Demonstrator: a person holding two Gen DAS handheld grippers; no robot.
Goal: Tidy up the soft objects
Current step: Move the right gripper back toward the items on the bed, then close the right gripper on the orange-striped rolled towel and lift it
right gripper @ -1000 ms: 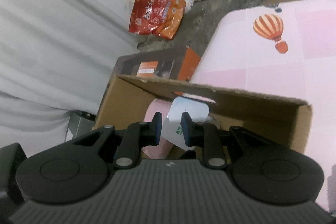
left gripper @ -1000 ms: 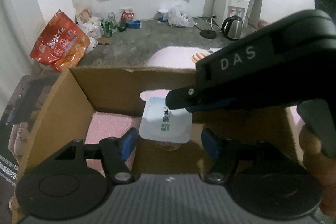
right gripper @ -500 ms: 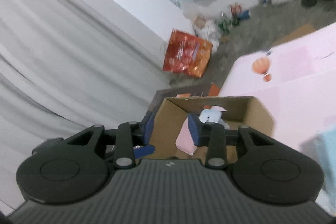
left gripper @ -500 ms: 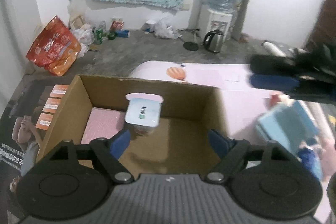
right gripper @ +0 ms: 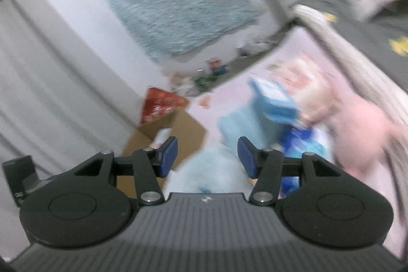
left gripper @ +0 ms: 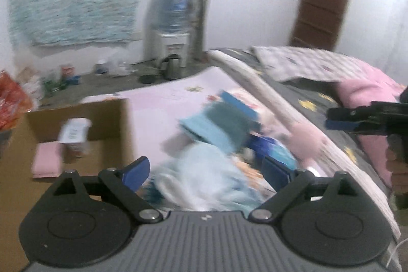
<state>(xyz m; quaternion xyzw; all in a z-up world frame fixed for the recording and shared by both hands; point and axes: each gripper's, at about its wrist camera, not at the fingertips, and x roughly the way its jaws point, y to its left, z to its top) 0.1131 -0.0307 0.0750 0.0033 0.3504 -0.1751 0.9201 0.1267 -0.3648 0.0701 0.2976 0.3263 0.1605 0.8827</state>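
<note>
Both hand-held grippers empty and swinging from the cardboard box (left gripper: 119,119) toward the pile of soft things (left gripper: 216,129) on the pink mat (left gripper: 158,106). Left hand-held gripper (left gripper: 206,170) wide open; its jaws have just been opening, nothing between them. Right hand-held gripper (right gripper: 207,153) partly open, jaws also just opening, empty. We'd slow down over the pale blue fluffy cloth (right gripper: 214,170) nearest us, pinch a thick fold, then carry it to the box, where a cup (left gripper: 75,137) and pink pad (left gripper: 47,165) already sit.

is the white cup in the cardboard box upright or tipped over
Upright, as far as the blur allows: the white cup stands inside the cardboard box, lid on top, beside a flat pink pad.
</note>
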